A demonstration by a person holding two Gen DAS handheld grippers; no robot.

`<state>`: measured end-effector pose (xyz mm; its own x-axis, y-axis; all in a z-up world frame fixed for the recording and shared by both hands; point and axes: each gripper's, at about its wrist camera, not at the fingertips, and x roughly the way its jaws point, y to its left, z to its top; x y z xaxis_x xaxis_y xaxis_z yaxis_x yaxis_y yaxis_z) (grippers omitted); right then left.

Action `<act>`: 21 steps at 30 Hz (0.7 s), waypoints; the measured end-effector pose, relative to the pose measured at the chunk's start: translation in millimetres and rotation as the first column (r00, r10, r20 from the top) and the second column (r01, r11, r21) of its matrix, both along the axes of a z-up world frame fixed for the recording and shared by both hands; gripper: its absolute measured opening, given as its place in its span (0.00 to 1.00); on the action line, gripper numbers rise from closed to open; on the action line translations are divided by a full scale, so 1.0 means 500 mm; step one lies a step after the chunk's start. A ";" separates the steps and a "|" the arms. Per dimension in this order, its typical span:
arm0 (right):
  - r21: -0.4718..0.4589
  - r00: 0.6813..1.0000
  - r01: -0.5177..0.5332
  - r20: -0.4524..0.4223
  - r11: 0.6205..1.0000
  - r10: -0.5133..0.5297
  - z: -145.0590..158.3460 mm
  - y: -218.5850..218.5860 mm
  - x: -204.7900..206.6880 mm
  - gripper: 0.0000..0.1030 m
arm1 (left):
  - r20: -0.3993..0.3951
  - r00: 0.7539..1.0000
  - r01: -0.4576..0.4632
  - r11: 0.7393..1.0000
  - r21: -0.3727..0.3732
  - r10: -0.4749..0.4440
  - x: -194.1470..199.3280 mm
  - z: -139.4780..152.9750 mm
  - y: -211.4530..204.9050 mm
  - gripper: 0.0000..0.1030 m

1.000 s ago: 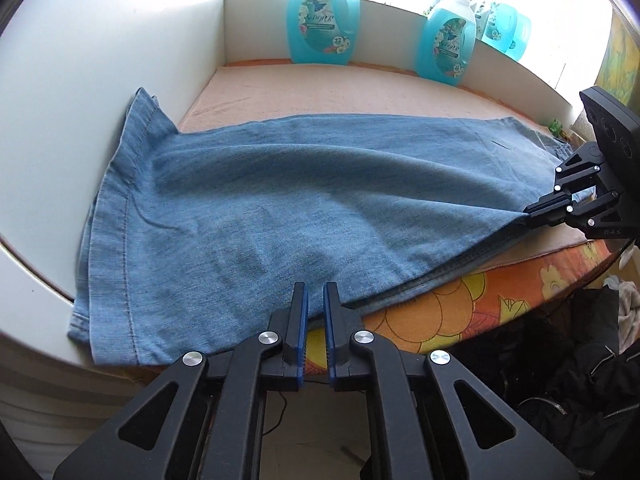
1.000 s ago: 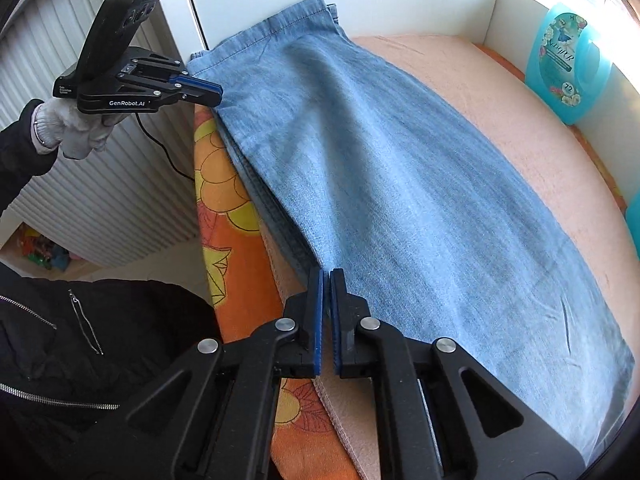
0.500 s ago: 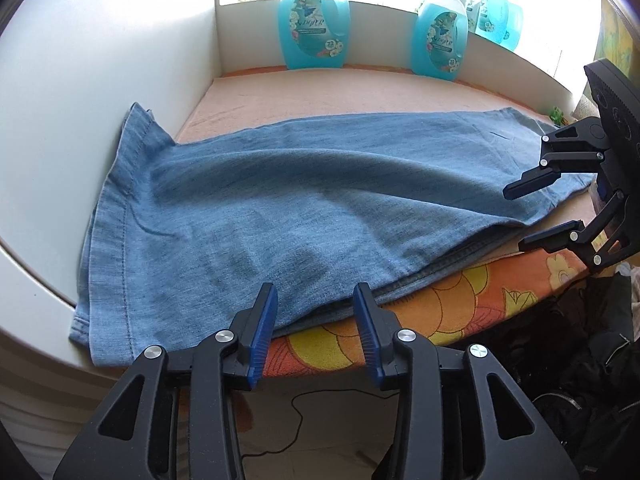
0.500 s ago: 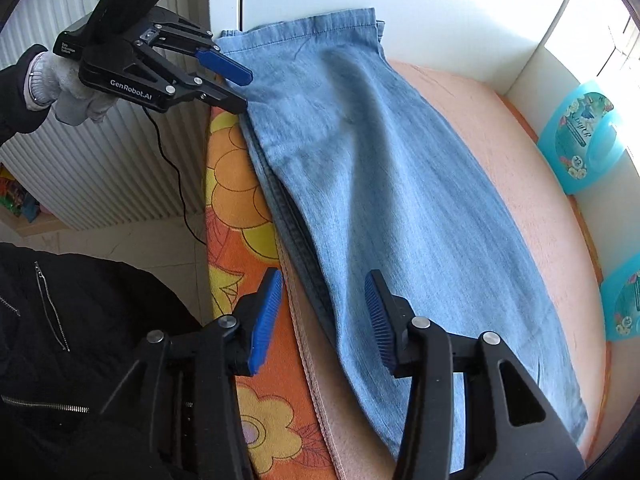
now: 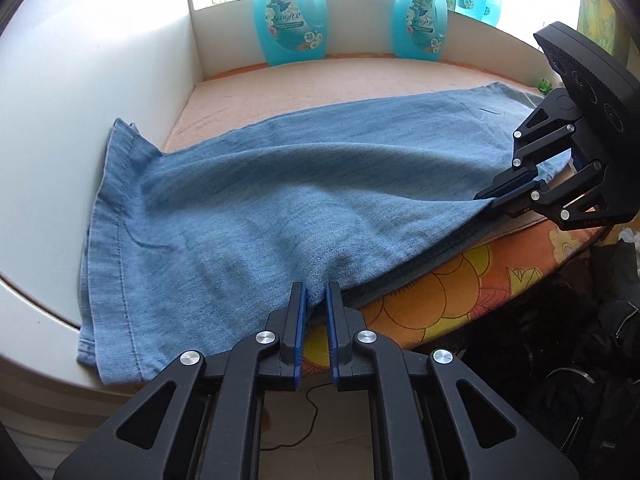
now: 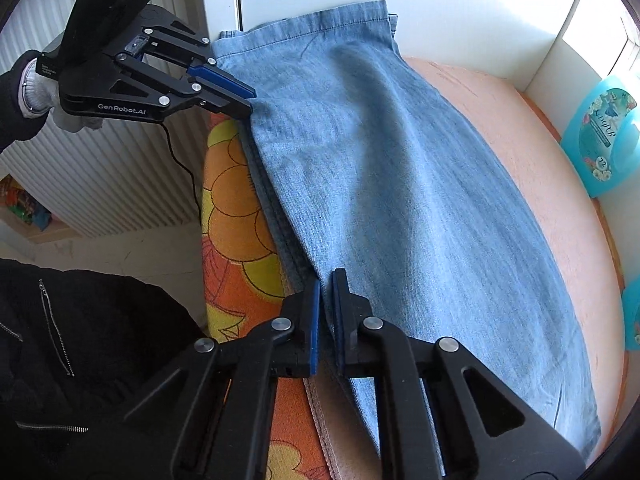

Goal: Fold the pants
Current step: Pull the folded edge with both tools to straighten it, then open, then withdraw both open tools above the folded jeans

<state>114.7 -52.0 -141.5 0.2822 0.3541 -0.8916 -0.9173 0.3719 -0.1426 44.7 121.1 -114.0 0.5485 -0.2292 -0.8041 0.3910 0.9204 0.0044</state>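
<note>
Along the near edge of the pants (image 5: 280,208), denim has just been clamped by left gripper (image 5: 316,300) and right gripper (image 6: 326,292).

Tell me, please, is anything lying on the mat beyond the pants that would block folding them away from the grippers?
Nothing visible does. The mat beyond the pants is bare up to the bottles at the far wall. Both the left gripper and the right gripper have just closed on the near edge.

One pair of blue denim pants (image 5: 256,208) lies on the peach cloth (image 5: 340,84). Three blue detergent bottles (image 5: 291,22) stand beyond the pants by the window. Two black grippers are at the pants' near edge: left gripper (image 5: 316,300), right gripper (image 6: 326,292).
</note>
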 end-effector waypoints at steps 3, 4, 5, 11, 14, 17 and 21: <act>-0.023 1.000 -0.017 0.022 1.000 0.017 -0.008 0.000 -0.015 0.07 | -0.050 0.999 0.002 0.999 0.050 0.001 -0.004 -0.014 0.002 0.08; -0.012 1.000 0.001 -0.001 1.000 -0.001 -0.003 -0.007 -0.016 0.11 | -0.065 0.998 -0.008 0.998 0.055 0.012 -0.007 -0.015 0.006 0.09; 0.022 0.999 0.032 -0.023 0.999 -0.031 0.009 -0.021 -0.015 0.13 | -0.071 0.997 -0.023 0.998 0.056 0.027 -0.009 -0.011 0.011 0.10; 0.309 0.925 0.378 -0.089 0.873 -0.369 0.101 -0.224 -0.012 0.34 | 0.002 0.997 -0.076 0.997 -0.034 0.076 -0.019 0.049 0.012 0.37; 0.405 0.774 0.616 -0.151 0.676 -0.615 0.132 -0.395 -0.008 0.45 | 0.052 0.998 -0.039 0.998 -0.057 0.042 -0.006 0.078 -0.031 0.37; 0.430 0.540 0.800 -0.212 0.419 -0.815 0.141 -0.583 -0.007 0.46 | 0.090 0.996 0.019 0.997 -0.076 -0.012 0.014 0.098 -0.090 0.38; 0.396 0.198 0.915 -0.266 0.080 -0.944 0.126 -0.820 -0.036 0.47 | 0.126 0.987 0.116 0.988 -0.099 -0.103 0.047 0.114 -0.183 0.42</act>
